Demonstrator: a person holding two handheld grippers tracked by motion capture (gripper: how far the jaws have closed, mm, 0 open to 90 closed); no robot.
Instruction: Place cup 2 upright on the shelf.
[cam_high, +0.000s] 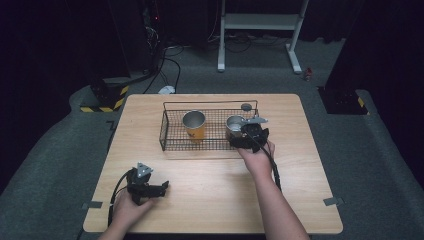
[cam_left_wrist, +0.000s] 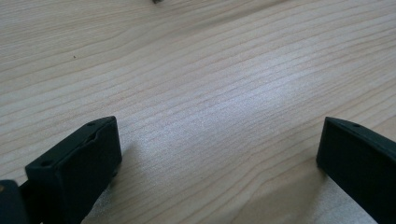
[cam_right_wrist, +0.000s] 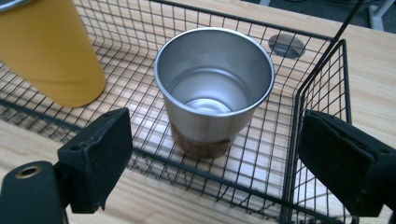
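Note:
A black wire basket sits at the back middle of the wooden table. Inside it stand a yellow cup with a steel rim and an empty steel cup, both upright. My right gripper hovers at the basket's front right corner, open; in the right gripper view the steel cup stands just beyond the jaws, which straddle the basket's front rim, and the yellow cup is at upper left. My left gripper rests open on the table near the front left, with bare wood between its jaws.
A round grey grommet is set in the table behind the basket. The table's front edge is close to the left hand. Beyond the table are a white stand, cables and dark carpet.

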